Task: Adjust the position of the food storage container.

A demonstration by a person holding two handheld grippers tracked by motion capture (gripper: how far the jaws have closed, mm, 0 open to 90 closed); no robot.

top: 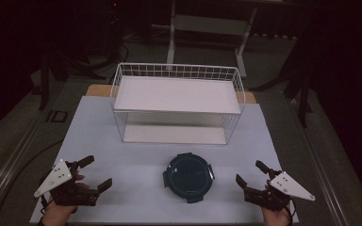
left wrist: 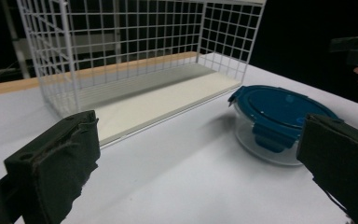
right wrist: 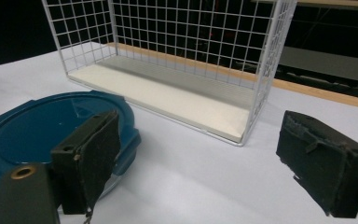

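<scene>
Starting position: both grippers wait beside a lidded round container, in front of a two-tier wire rack.

The round container (top: 188, 177), clear-walled with a blue clip-on lid, stands on the white table (top: 136, 155) between the two grippers and just in front of the wire rack (top: 176, 101); its lid is on and its clips appear folded down. The left gripper (top: 90, 173) and the right gripper (top: 252, 173) rest near the table's front edge, each well apart from the container, jaws spread wide with nothing between them. Both rack shelves are bare. Judged from this layout, no handling has begun: the container is untouched, and the approach, the grasp and any placing, probably onto a rack shelf, all remain to be done.
</scene>
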